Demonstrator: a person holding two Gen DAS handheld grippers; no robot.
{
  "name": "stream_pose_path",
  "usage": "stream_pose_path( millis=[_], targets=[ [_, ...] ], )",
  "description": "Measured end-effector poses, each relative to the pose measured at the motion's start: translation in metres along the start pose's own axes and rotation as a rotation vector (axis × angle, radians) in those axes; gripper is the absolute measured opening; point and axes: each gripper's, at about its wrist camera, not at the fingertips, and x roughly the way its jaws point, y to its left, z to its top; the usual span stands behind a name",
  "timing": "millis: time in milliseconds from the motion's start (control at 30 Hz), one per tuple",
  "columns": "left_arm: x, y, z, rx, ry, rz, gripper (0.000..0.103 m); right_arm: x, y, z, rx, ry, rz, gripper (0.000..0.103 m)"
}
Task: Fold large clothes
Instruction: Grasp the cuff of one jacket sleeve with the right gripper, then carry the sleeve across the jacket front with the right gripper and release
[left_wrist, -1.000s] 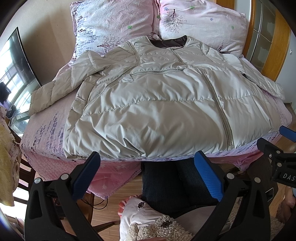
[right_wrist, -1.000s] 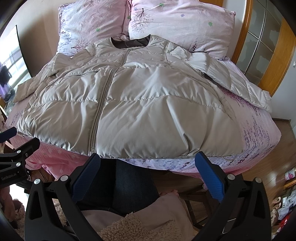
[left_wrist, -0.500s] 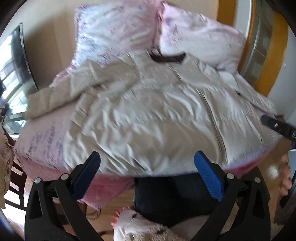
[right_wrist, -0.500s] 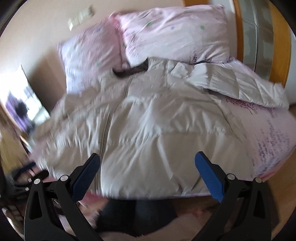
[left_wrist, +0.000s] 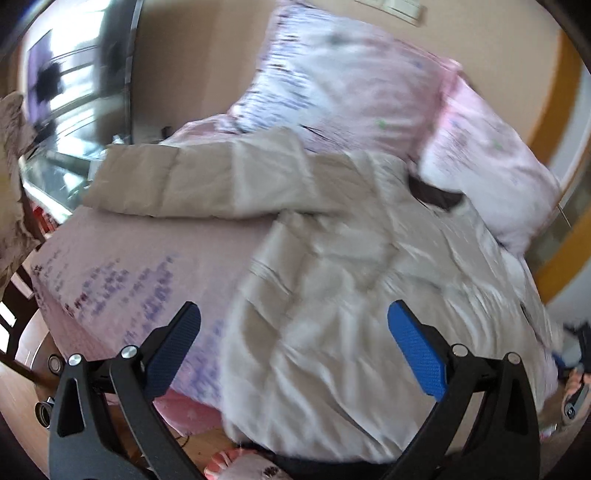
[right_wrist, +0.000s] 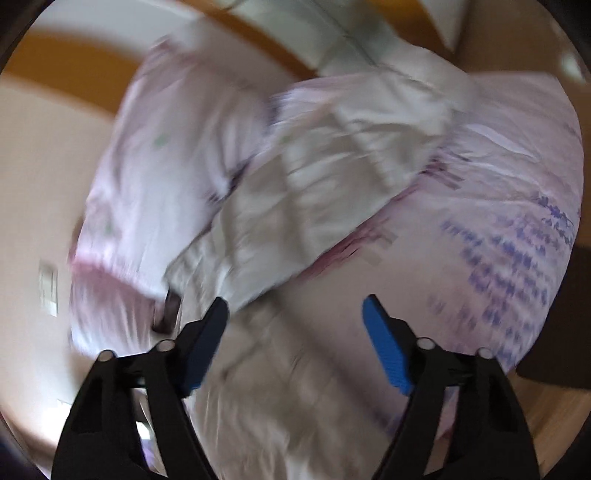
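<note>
Pink floral bedding covers the bed (left_wrist: 122, 266), where a pale puffer jacket (left_wrist: 332, 295) lies spread from centre to lower right, one sleeve (left_wrist: 192, 184) reaching toward upper left. Two pillows (left_wrist: 354, 88) sit behind. Both views are blurred. Left tool (left_wrist: 291, 347) and right tool (right_wrist: 295, 343) gape, holding nothing.

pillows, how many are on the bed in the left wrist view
2. One pillow lies at the head of the bed, behind the puffer jacket's outstretched sleeve. The second pillow lies to its right, behind the jacket's dark collar. Blur could hide others.
</note>
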Motion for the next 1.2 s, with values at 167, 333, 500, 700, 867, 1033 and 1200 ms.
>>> stream_pose_path(
  millis=[167,333,500,700,867,1033,1200],
  targets=[
    [0.020,0.035,0.019,-0.067,-0.027,0.047,0.101,0.021,-0.038,0.035,0.176,-0.042,-0.046,0.068],
    [0.049,0.060,0.033,-0.132,0.007,0.093,0.101,0.027,-0.058,0.056,0.248,-0.108,-0.060,0.065],
    [0.070,0.073,0.037,-0.181,0.058,0.044,0.101,0.032,-0.068,0.066,0.287,-0.144,-0.111,0.051],
    [0.087,0.079,0.040,-0.214,0.083,-0.006,0.101,0.032,-0.070,0.069,0.276,-0.168,-0.139,0.036],
    [0.092,0.085,0.042,-0.251,0.066,-0.050,0.101,0.035,-0.057,0.075,0.226,-0.204,-0.186,0.014],
    [0.094,0.091,0.043,-0.280,0.061,-0.073,0.101,0.027,-0.029,0.079,0.091,-0.277,-0.229,0.007],
    [0.094,0.092,0.043,-0.269,0.048,-0.074,0.101,0.016,0.017,0.079,-0.060,-0.348,-0.242,0.006]
  ],
)
